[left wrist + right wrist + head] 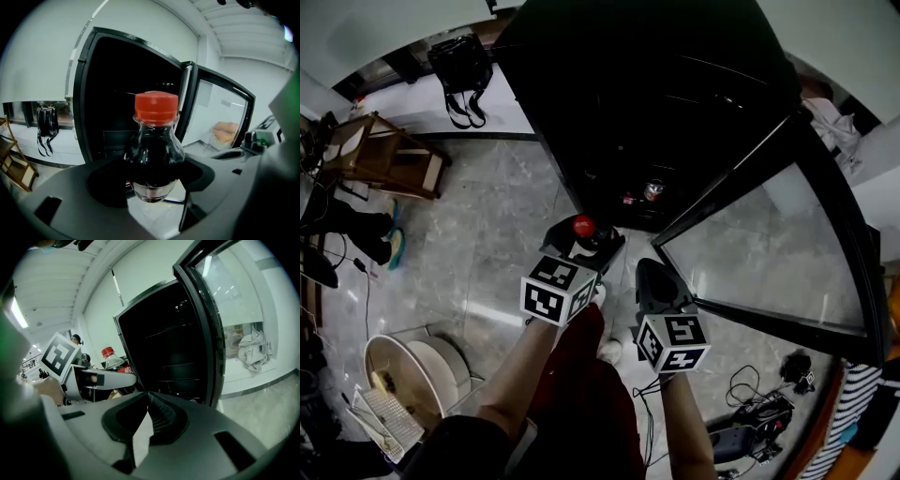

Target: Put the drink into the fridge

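the left gripper (584,242) pinches the bottle (153,150) upright, just before the open fridge (117,93). the right gripper (146,416) has its jaws pressed together, empty. carrying step; next it likely reaches inside and sets the bottle down.

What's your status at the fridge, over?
Left gripper shut on cola bottle, upright. Right gripper shut, empty. Fridge door open, bottle not yet inside. Opening looks unobstructed.

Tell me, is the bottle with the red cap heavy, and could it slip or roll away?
The bottle looks nearly full of dark drink, so it is probably heavy for its size. Its smooth, shiny sides may slip in the left gripper. Round like that, it could roll if laid down.
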A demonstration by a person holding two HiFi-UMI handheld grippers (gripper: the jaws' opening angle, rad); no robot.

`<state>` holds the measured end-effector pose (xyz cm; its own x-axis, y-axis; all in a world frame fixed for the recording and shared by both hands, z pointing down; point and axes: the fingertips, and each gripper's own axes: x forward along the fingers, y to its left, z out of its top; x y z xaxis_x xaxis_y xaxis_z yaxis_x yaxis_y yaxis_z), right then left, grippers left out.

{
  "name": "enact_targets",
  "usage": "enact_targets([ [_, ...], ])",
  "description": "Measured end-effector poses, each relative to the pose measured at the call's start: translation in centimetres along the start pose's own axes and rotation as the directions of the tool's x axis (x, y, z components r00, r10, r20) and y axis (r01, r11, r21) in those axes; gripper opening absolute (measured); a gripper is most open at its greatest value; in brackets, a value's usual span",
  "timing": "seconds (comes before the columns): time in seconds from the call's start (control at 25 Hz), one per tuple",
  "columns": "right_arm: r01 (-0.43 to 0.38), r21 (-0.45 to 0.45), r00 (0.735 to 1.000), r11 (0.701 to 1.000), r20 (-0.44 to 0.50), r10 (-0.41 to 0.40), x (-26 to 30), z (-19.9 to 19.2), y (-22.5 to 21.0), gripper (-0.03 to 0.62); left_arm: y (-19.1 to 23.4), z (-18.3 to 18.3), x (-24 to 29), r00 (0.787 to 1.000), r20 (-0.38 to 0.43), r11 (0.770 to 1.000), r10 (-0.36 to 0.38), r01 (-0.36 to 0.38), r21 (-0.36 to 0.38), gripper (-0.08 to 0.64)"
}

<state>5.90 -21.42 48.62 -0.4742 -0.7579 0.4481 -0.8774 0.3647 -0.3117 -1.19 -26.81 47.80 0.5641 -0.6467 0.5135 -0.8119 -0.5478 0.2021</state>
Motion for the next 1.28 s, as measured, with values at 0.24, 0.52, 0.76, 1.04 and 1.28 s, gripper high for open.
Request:
enact_targets([
  [0.24, 0.006, 0.022, 1.000, 1.000, -0.030, -0.006, 5.6, -0.4, -1.0, 0.018, 4.3, -0.6, 4.0, 1.000, -0.012, 1.000, 0.003, -0.003, 0.008, 0.318],
  [0.52, 0.016, 0.017, 0.999, 1.000, -0.045, -0.015, 11.1, -1.7, -1.9, 0.018, 7.6, -1.0, 7.7, 1.000, -0.002, 1.000, -0.002, 0.002, -0.005, 0.318],
  [0.76, 0.036, 0.014, 0.997, 0.999, -0.066, -0.035, 14.1, -3.3, -2.6, 0.018, 9.6, -1.2, 10.2, 1.000, 0.024, 1.000, 0.020, -0.020, 0.011, 0.318],
  [1.04, 0.054, -0.007, 0.996, 0.999, -0.070, -0.054, 16.4, -3.5, -4.3, 0.018, 11.1, -1.8, 13.0, 0.998, 0.017, 0.998, 0.056, -0.056, -0.001, 0.318],
  [1.28, 0.072, -0.018, 0.995, 0.997, -0.065, -0.073, 18.5, -2.8, -5.8, 0.018, 12.0, -1.5, 15.1, 0.998, 0.015, 0.998, 0.061, -0.061, -0.009, 0.317],
])
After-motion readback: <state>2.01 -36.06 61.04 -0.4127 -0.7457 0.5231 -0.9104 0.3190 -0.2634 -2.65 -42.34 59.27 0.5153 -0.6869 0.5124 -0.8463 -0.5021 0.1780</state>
